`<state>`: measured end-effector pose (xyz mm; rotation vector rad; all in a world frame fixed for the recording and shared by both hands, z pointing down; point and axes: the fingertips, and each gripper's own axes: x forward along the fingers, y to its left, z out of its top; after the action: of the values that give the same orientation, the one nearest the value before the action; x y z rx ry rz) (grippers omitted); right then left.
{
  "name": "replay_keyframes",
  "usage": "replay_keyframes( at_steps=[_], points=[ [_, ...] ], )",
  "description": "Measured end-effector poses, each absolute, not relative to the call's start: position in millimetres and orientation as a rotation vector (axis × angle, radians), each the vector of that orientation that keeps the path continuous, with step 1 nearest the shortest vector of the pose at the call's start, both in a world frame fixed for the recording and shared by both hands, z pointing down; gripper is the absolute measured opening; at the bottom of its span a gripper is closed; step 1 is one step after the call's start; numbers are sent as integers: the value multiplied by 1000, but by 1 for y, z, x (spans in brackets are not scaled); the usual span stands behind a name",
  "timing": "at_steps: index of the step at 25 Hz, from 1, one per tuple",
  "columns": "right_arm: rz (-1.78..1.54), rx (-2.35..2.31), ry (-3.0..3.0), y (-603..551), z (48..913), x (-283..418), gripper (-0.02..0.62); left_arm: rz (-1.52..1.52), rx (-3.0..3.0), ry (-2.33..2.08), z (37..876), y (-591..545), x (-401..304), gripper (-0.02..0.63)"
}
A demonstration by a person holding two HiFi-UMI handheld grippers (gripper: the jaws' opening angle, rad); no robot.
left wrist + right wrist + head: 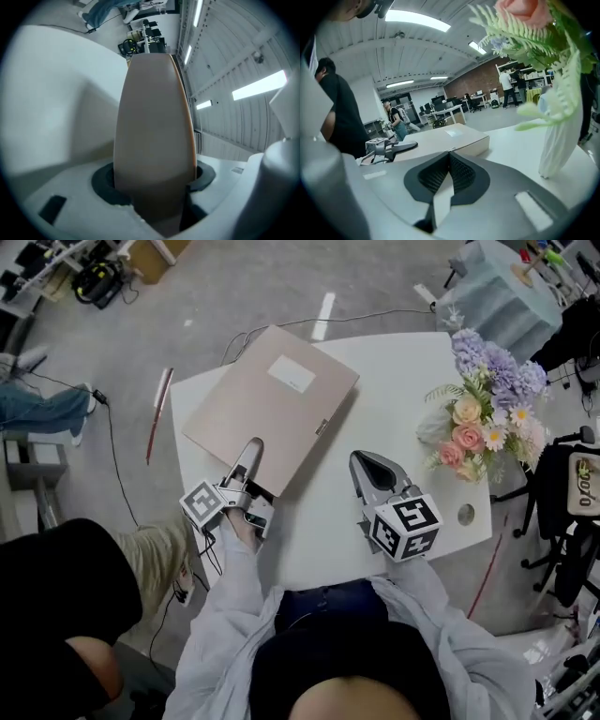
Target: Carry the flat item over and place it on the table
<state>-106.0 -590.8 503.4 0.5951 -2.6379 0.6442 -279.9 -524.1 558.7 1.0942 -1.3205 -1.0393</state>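
head view: a tan folder (272, 404) lies flat on the white worktop (394, 371), set at a slant. its long axis runs from near left to far right, and the end with the white label (292, 374) points away from the person. the left hand-held gripper (251, 454) is clamped on the folder's near short edge, close to the near corner. left gripper view: the folder (154, 126) fills the gap between the jaws, with the pads pressed on both its faces. the right hand-held gripper (366, 465) sits over bare worktop just right of the folder, jaws together with nothing between them. flowers (483, 413) stand at the worktop's right side, well apart from the folder.
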Motion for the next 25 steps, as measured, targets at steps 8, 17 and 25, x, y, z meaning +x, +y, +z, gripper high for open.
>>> replay_keyframes(
  at_steps=[8, 17, 25],
  points=[
    [679, 543, -2652, -603, 513, -111, 12, -1059, 1028, -1286, 571, -527, -283, 290],
    [682, 518, -2648, -605, 520, -119, 12, -734, 995, -1513, 596, -499, -296, 466],
    [644, 542, -2652, -589, 509, -119, 12, -14, 1070, -1892, 600, -469, -311, 601]
  ],
)
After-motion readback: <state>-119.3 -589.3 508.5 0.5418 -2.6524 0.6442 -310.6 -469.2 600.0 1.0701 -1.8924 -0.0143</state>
